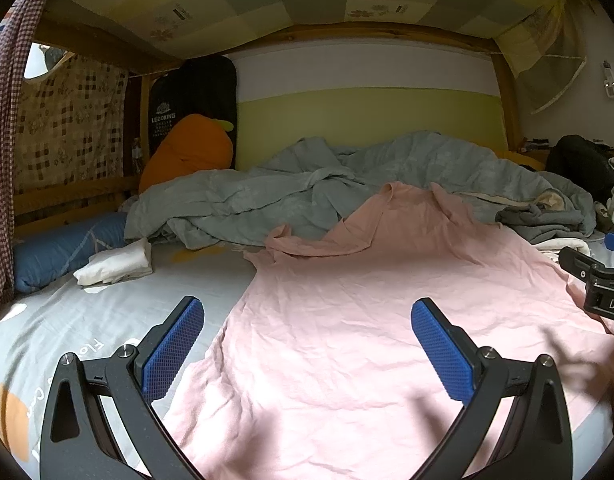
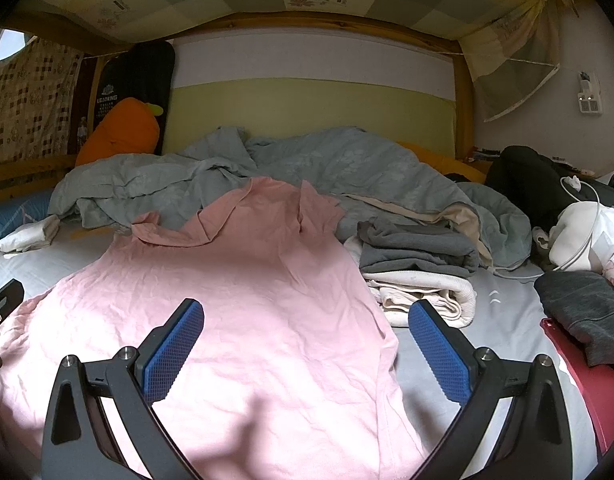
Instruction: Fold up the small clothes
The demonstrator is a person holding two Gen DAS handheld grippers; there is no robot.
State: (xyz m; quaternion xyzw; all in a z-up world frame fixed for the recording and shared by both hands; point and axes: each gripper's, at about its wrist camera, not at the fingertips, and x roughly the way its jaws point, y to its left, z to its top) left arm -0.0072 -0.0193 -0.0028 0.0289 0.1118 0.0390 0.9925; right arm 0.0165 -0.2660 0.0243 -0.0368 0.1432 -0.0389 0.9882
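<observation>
While the pink shirt [image 2: 243, 300] lies spread and creased on the near bed sheet [image 1: 67, 320], collar toward the far rumpled grey duvet [image 1: 307, 176], I judge folding not yet begun. My left gripper [image 1: 307, 354] and right gripper [image 2: 305, 354] hover above its hem, both wide, empty. Next: pinch a side edge. Thin, limp cotton; folded grey and cream stack [image 2: 419, 268] right.
</observation>
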